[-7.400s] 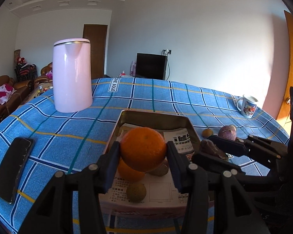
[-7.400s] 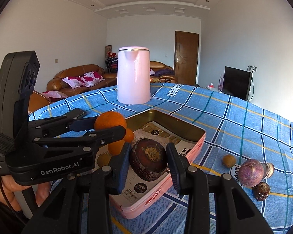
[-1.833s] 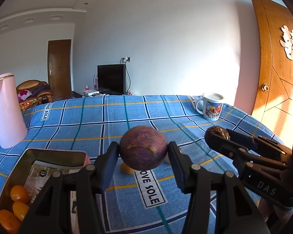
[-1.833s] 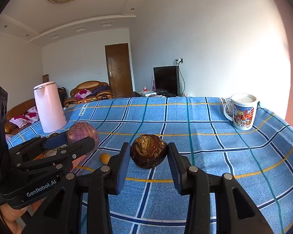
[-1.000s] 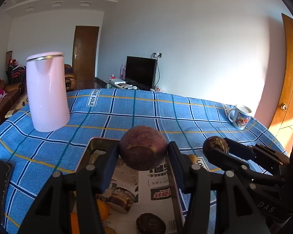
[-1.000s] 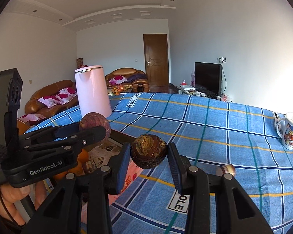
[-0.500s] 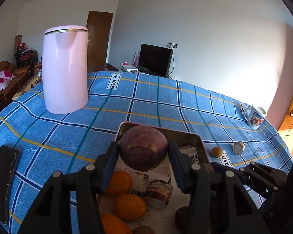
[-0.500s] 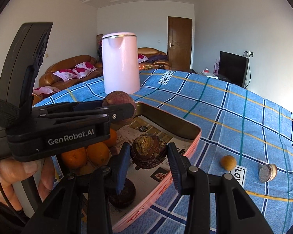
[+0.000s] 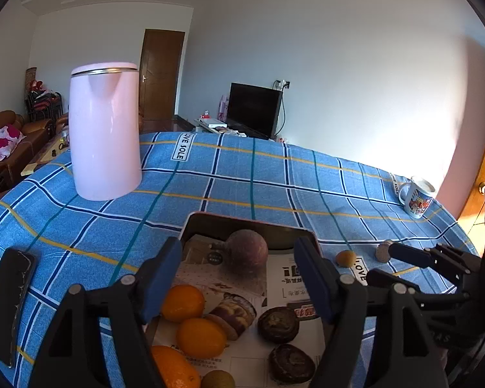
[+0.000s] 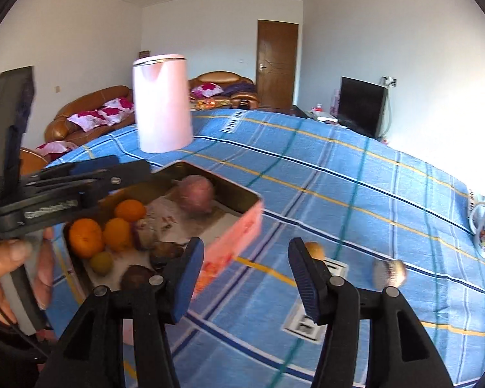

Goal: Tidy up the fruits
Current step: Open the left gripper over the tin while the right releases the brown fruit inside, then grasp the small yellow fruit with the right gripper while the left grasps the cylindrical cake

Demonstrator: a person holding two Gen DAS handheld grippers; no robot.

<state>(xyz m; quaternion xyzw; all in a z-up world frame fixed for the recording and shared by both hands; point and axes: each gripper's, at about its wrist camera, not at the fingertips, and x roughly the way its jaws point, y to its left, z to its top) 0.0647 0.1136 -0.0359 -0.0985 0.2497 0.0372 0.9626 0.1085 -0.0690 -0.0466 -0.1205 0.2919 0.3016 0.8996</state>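
Observation:
My left gripper (image 9: 239, 278) hangs over the pink tin (image 9: 252, 223), its jaws opening, with nothing pressed between the pads. A purple round fruit (image 9: 245, 252) lies at the tin's far end, beyond the fingertips. Three oranges (image 9: 200, 338), two dark wrinkled fruits (image 9: 278, 325) and a small green fruit (image 9: 218, 380) also lie in the tin. My right gripper (image 10: 245, 271) is opening and empty, above the cloth just right of the tin (image 10: 239, 236). On the cloth lie a small orange fruit (image 10: 314, 249) and a grey-brown piece (image 10: 389, 273).
A tall pink kettle (image 9: 105, 132) stands behind the tin to the left. At the table's left edge lies a black phone (image 9: 8, 297). A printed mug (image 9: 417, 195) stands at the far right edge. A hand (image 10: 16, 252) holds the left gripper.
Both grippers have opened and let their fruit go. The purple fruit now lies in the tin's far end, the dark one in the tin. The right gripper swung right, off the tin.

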